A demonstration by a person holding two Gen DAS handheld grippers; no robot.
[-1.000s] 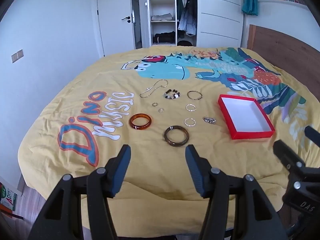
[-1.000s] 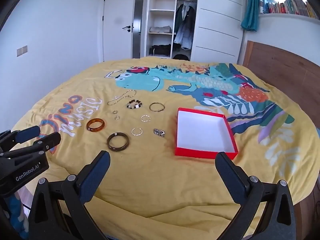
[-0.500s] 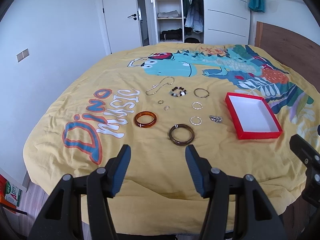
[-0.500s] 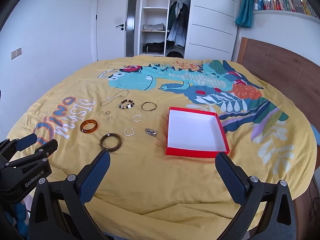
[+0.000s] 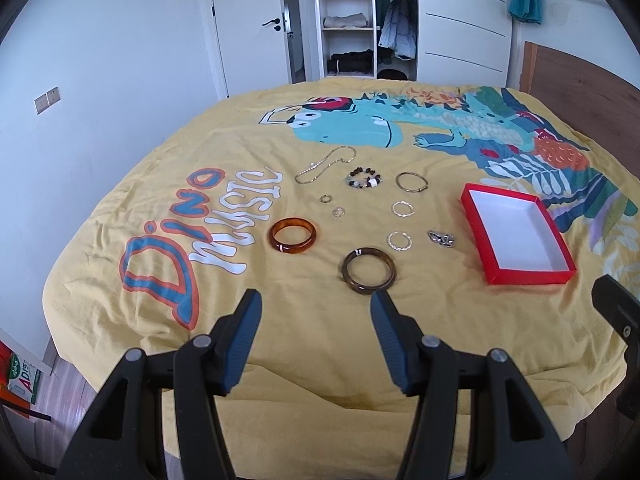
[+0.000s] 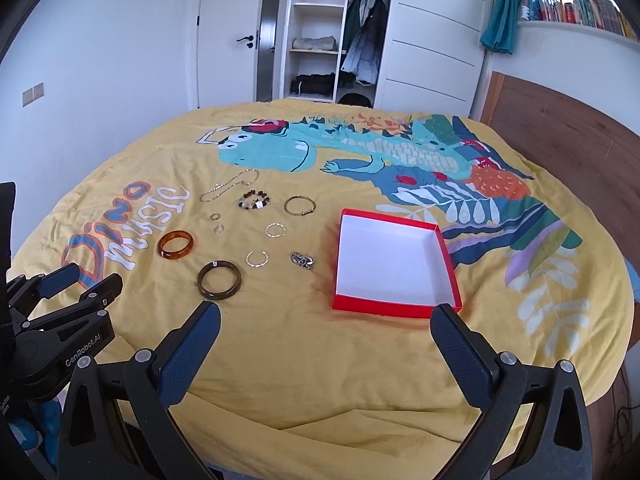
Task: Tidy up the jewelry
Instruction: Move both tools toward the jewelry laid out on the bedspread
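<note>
A bed (image 5: pixel 132 208) with a yellow dinosaur-print cover carried the jewelry. Mid-frame lay an amber bangle (image 5: pixel 292 235), a dark brown bangle (image 5: pixel 368 269), a chain necklace (image 5: pixel 325 164), a beaded bracelet (image 5: pixel 363 177), thin hoops and small rings. To their right sat an open red box (image 5: pixel 476 205), white inside.

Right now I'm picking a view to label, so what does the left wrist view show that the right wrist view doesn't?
Only the left wrist view shows the green-and-white package on the floor. Only the right wrist view shows the whole left hand-held gripper from the side and the bookshelf clearly. Both show the empty red box, the dark brown bangle, the amber bangle and the yellow bedspread.
</note>
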